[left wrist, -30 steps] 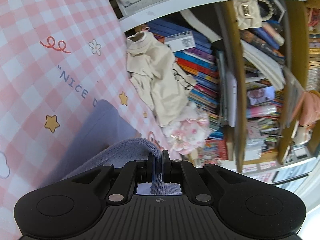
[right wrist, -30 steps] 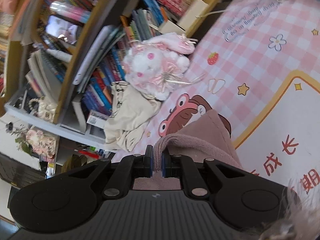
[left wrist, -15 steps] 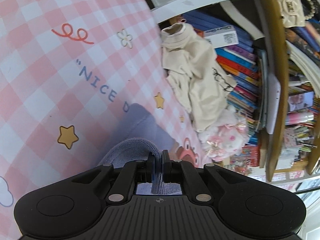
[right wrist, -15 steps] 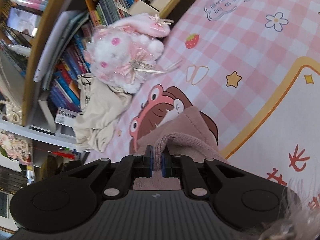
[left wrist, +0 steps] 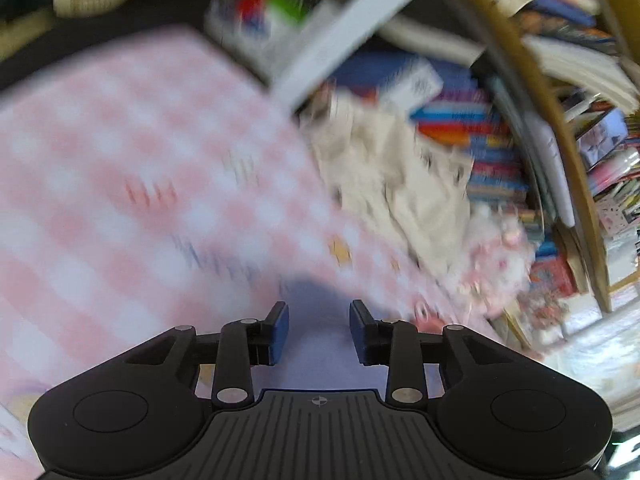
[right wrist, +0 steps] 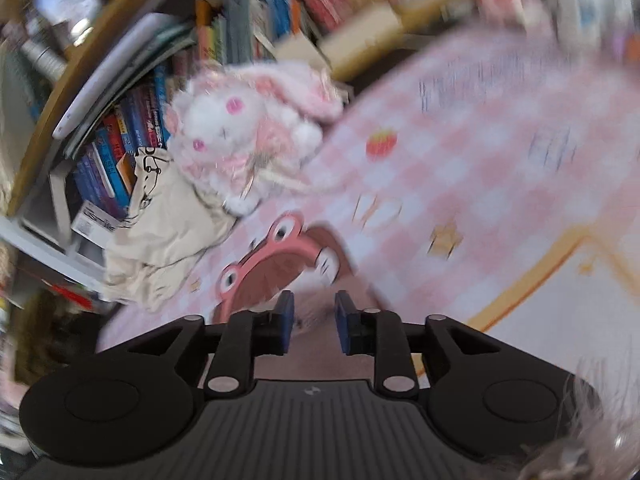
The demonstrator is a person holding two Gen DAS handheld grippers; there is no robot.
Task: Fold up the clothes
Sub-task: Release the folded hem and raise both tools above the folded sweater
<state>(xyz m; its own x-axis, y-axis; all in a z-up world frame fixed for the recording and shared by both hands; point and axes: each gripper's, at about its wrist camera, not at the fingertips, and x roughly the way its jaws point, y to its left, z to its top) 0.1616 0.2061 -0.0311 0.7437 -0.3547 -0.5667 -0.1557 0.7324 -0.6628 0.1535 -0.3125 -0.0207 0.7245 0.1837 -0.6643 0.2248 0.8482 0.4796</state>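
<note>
Both views are motion-blurred. My left gripper (left wrist: pixel 319 332) is open and empty, just above a lavender-grey garment (left wrist: pixel 316 312) that lies on the pink checked mat (left wrist: pixel 120 200). My right gripper (right wrist: pixel 314 322) is open and empty over the dusty-pink part of the same garment (right wrist: pixel 316 356), which lies flat below the fingers. A crumpled cream garment (left wrist: pixel 400 176) lies at the mat's far edge against the bookshelf; it also shows in the right wrist view (right wrist: pixel 168 236).
A white and pink plush toy (right wrist: pixel 248 140) sits beside the cream garment; it also shows in the left wrist view (left wrist: pixel 496 248). A bookshelf full of books (left wrist: pixel 500 132) stands behind the mat. A frog print (right wrist: pixel 276 260) is on the mat.
Both grippers were shut on folds of the garment; now both have opened and let go. The cloth has dropped flat on the mat. Both cameras are moving fast.
</note>
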